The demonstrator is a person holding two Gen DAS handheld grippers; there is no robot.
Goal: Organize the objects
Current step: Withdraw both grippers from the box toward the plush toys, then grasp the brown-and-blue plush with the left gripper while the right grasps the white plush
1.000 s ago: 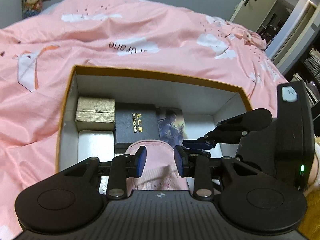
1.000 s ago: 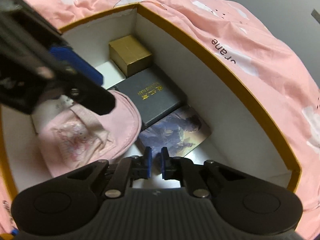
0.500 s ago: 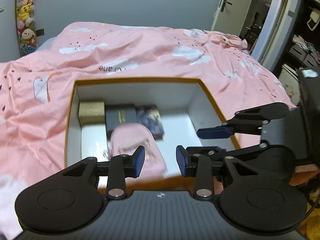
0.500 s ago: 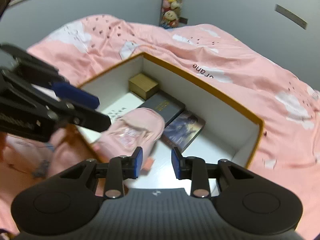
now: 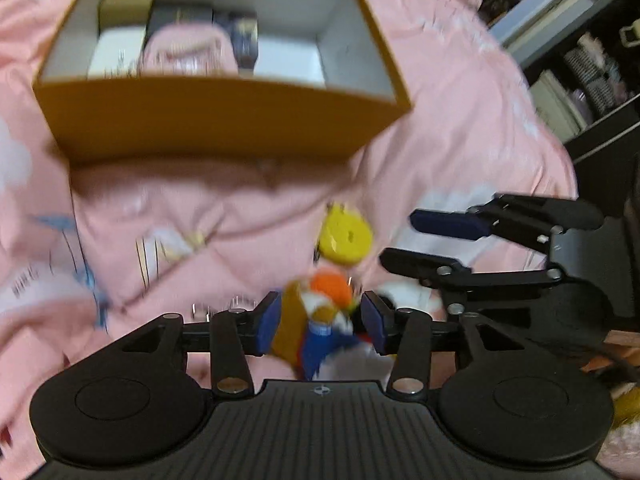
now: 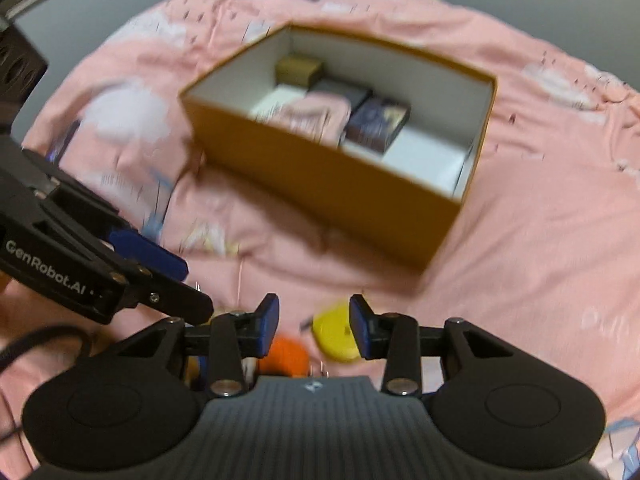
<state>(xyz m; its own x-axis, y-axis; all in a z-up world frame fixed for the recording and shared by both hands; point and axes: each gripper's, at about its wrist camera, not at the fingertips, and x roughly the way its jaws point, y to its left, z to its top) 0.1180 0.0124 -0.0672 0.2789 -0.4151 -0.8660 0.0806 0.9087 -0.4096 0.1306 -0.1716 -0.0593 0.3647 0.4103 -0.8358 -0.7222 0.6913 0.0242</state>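
Both wrist views blurred; fine detail unreliable.

Orange box [image 5: 224, 120] sits upper centre of the left wrist view, on the pink bedspread [image 5: 200, 216]. Already inside: gold box [image 5: 126, 6], dark box [image 5: 180, 18], white box [image 5: 116, 54], pink pouch [image 5: 186, 54], picture card [image 5: 246, 42]. White floor bare at the right end.

Still outside the box, lower centre of both views: a small toy with an orange top [image 5: 320, 320] and a yellow disc [image 5: 346, 238] lying on the bedspread just beyond it.

Left tool [image 5: 322, 322]: fingers spread, toy sitting between the pads; cannot tell whether either pad touches it. No grip yet, by my reading.

Right tool [image 6: 312, 326]: fingers spread, holding nothing. In its own view the yellow disc [image 6: 336, 338] lies low between the pads, the orange toy [image 6: 284, 354] toward the left pad. It hovers just beside the left tool.

Judgement: next pick is the toy or the disc, destination the free end of the box.

Risks:
- Both tools crowd the same two items; fingers may collide or knock the disc aside.
- Soft bedding gives under pressure; closing may press the toy into the folds or pinch fabric with it.
- The toy looks irregular, so an off-centre pinch could let it twist out during the lift over the box wall.
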